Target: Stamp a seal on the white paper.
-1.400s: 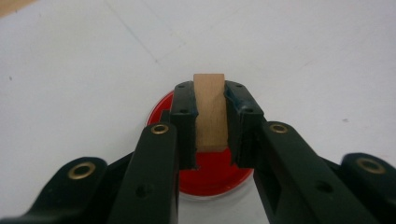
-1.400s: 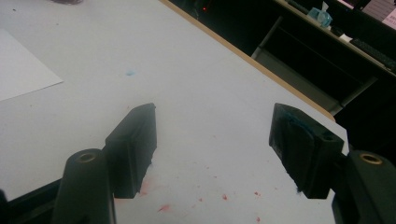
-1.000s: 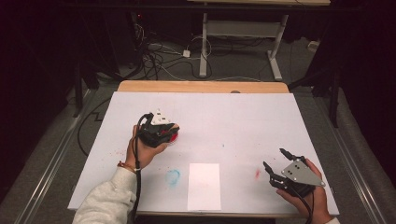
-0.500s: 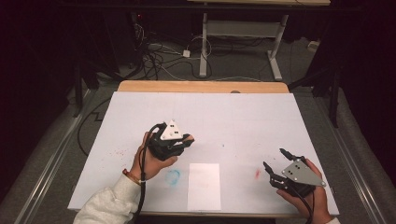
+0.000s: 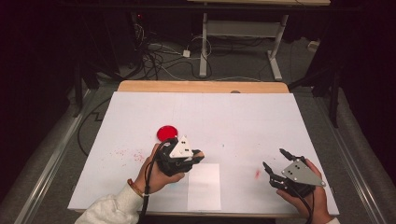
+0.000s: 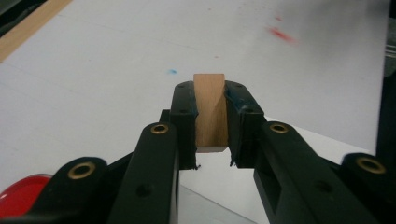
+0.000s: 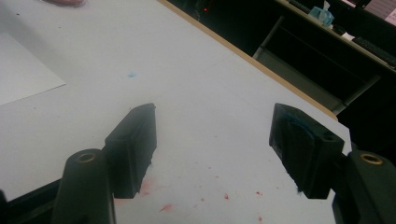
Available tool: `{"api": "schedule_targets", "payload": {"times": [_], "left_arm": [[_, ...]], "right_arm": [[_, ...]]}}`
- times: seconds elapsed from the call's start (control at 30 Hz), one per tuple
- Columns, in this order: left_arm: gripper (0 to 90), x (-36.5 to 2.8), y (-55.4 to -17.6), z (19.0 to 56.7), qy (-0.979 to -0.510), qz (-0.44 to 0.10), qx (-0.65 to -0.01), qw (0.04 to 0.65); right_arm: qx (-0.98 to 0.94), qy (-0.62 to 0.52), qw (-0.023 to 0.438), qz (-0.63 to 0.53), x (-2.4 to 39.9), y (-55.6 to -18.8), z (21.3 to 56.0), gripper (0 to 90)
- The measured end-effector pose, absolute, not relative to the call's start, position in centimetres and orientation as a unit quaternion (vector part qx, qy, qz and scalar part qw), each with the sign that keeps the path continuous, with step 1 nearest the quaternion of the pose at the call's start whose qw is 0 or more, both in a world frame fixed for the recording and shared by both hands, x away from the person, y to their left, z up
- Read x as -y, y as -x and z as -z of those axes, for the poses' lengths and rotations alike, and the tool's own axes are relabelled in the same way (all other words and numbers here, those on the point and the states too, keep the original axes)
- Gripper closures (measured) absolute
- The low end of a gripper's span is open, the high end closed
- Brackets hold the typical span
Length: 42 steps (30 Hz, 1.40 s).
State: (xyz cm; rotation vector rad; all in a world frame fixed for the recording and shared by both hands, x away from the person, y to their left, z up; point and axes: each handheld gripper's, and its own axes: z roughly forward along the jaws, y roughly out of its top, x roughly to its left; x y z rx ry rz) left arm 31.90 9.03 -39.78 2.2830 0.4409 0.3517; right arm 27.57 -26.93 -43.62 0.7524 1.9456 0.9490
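While clamped: wooden block (image 6: 210, 112) between left gripper (image 6: 211, 122) jaws

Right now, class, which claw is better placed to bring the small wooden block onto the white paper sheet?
Left: the left claw already grips the small wooden block beside the white paper sheet; the right claw stands open, farther off.

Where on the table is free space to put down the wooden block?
The far half of the table, beyond the red disc, is bare, as is the stretch between the paper and the right tool. It is crowded around the left tool, which holds the block.
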Motion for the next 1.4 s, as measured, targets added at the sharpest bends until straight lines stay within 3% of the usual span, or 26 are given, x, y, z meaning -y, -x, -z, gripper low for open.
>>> {"api": "schedule_targets", "payload": {"times": [0.7,1.0,1.4], "left_arm": [[73.4,-6.5,-30.1,44.3,-0.936,-0.087,-0.118,0.319],[73.4,-5.6,-30.2,46.3,-0.948,-0.089,-0.116,0.283],[73.3,-5.6,-30.4,46.6,-0.949,-0.081,-0.124,0.279]], "right_arm": [[-0.777,-0.299,0.408,-0.374,26.7,-27.6,43.8,32.3],[-0.779,-0.297,0.408,-0.372,26.7,-27.6,43.8,32.4],[-0.779,-0.295,0.409,-0.372,26.7,-27.6,43.8,32.3]]}}
